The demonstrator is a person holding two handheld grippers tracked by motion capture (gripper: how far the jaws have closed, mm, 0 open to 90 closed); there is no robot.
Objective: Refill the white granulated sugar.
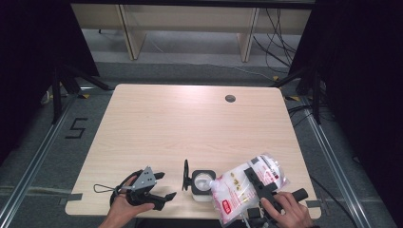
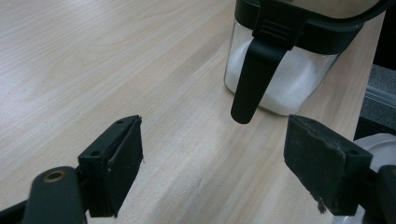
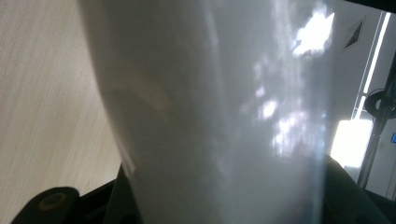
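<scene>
A clear glass jar (image 1: pixel 202 184) with white granules stands near the table's front edge, its black lid (image 1: pixel 186 175) swung open to the left. My right gripper (image 1: pixel 253 167) is shut on a plastic bag of white granules (image 1: pixel 237 190), held tilted with its lower corner at the jar's mouth. In the right gripper view the bag (image 3: pixel 219 116) rises between the jaws. My left gripper (image 1: pixel 165 186) stands open just left of the jar, with nothing between its jaws. In the left gripper view the jar (image 2: pixel 285 84) and its hanging black latch (image 2: pixel 254 74) lie just beyond the open gripper (image 2: pixel 212 154).
The light wood table (image 1: pixel 190 123) has a round cable hole (image 1: pixel 230 99) at the back right. Black stand legs (image 1: pixel 62 85) rise on the floor at both sides, and cables run at the right. Wooden desk frames (image 1: pixel 128 33) stand beyond.
</scene>
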